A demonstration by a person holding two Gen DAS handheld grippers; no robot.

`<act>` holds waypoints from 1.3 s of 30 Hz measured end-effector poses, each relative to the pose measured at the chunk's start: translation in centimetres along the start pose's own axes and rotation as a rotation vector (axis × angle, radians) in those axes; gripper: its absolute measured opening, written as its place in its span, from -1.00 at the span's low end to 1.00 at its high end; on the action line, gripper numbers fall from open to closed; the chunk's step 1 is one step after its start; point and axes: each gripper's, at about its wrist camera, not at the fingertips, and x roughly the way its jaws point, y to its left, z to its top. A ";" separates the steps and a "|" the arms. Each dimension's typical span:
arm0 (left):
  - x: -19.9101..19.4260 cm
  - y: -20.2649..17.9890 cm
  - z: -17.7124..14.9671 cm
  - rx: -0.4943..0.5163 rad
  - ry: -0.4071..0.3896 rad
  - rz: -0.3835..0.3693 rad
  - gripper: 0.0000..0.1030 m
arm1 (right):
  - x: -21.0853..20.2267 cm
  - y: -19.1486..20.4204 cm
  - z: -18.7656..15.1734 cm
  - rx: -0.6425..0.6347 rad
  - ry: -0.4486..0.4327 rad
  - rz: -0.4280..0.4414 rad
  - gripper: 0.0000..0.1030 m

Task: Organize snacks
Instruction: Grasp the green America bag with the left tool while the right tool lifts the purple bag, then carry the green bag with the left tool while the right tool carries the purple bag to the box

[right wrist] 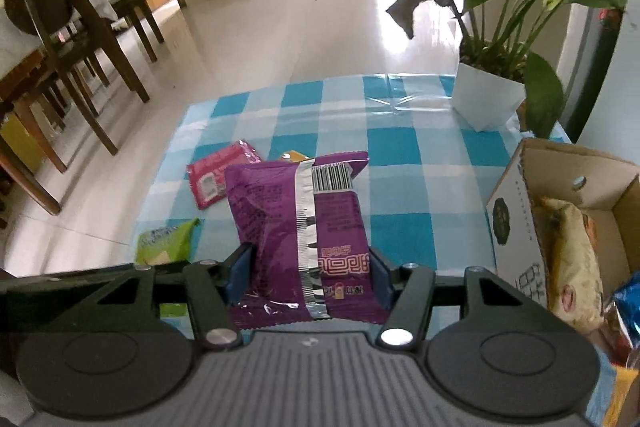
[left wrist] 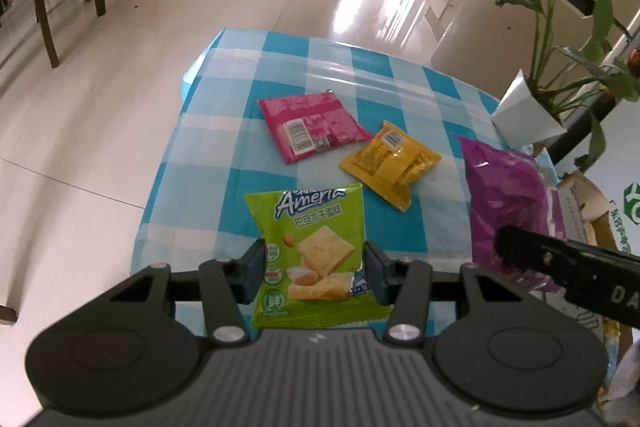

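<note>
Where "Ameria" shows, green packet (left wrist: 312, 255)

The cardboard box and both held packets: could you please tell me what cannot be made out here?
- Cardboard box, right wrist view: contents cut off by the frame edge.
- Yellow packet, right wrist view: mostly hidden behind the purple packet.
- Green packet, left wrist view: lower edge hidden by the gripper body.

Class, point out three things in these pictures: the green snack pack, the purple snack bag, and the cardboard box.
Green pack (left wrist: 316, 251): left wrist view, front face, on the cracker picture.
Purple bag (right wrist: 276, 223): right wrist view, back face, left of the seam.
Box (right wrist: 516, 227): right wrist view, printed outer wall.
</note>
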 end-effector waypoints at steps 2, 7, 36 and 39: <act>-0.6 0.2 -0.3 -0.006 -0.012 0.003 -0.03 | -0.8 0.0 -0.5 -0.001 -0.010 -0.003 0.25; -1.6 0.7 -1.1 -0.027 -0.026 0.009 -0.03 | -2.1 -0.3 -1.3 0.006 -0.026 0.002 0.25; -4.6 -1.8 -3.2 0.042 -0.088 0.070 -0.03 | -5.6 -3.1 -0.3 0.013 -0.122 0.002 0.25; -5.0 -3.6 -3.0 0.061 -0.100 0.042 -0.03 | -6.8 -4.8 0.0 0.033 -0.153 -0.024 0.25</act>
